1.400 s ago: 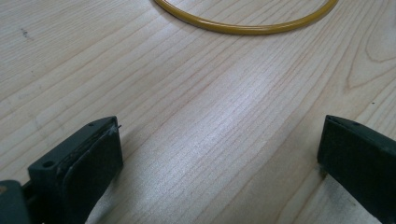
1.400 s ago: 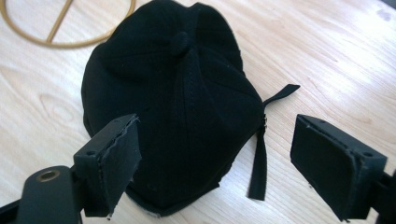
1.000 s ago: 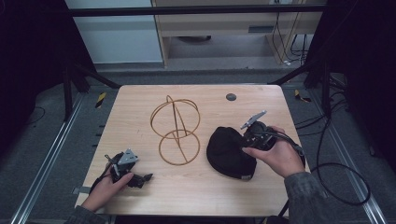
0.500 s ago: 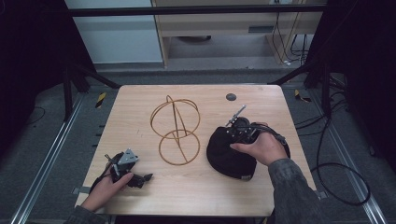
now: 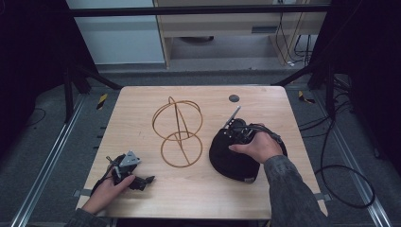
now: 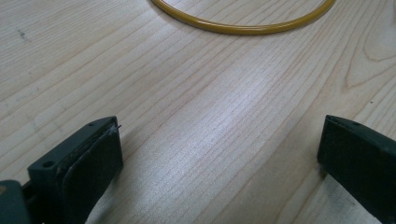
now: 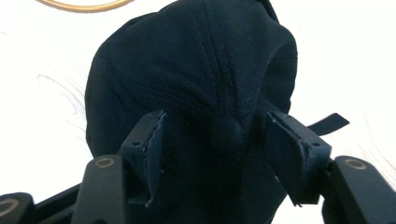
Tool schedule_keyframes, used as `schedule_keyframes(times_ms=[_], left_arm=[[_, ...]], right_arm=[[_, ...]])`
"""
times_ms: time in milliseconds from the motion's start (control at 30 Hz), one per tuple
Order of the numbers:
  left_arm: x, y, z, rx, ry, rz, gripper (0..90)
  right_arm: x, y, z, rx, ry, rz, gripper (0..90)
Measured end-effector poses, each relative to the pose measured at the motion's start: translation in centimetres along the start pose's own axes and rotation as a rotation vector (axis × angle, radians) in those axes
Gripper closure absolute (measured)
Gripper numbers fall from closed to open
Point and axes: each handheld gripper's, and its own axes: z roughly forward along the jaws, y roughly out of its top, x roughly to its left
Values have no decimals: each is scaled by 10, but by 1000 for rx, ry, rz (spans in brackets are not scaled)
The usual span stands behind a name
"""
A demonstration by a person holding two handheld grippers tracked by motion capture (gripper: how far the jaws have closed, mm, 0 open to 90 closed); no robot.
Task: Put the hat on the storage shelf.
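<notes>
A: What's closest to the person?

B: The left tool (image 5: 142,179), lying low on the front left of the bench (image 5: 142,109) under the left hand (image 5: 111,187). In the left gripper view its jaws stand wide apart with bare wood between them, so it's released and grips nothing.

A: And the right one?

B: The right tool (image 5: 230,137) is over the dark navy cap (image 5: 231,161), which lies on the right half of the bench, just beside the wire stand. The right hand (image 5: 257,146) covers most of the tool from above.

A: Has it got the cap?

B: Not quite. In the right gripper view the jaws straddle the cap's crown (image 7: 196,84), the top button (image 7: 225,132) sitting between them, nearer the right-hand jaw. They have just been closing, but a gap shows between the left-hand pad and the cloth; whether the other pad touches the cloth I cannot tell.

A: Farther out?

B: The gold wire stand (image 5: 178,130), two rings joined by an upright loop, stands mid-bench. Beyond it, a small dark round disc (image 5: 233,98) lies near the far edge.
</notes>
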Motion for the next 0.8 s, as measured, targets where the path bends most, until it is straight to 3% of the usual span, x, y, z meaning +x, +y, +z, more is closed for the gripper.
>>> schedule_keyframes(times_ms=[33, 267, 533, 800], left_arm=[[0, 0, 0, 1, -1, 1, 0], [0, 0, 0, 1, -1, 1, 0], [0, 0, 0, 0, 0, 0, 0], [0, 0, 0, 0, 0, 1, 0]], right_arm=[[-1, 0, 1, 2, -1, -14, 402], [-5, 1, 7, 25, 11, 19, 459], [-5, 1, 8, 33, 14, 22, 531], [-7, 3, 8, 29, 37, -4, 696]])
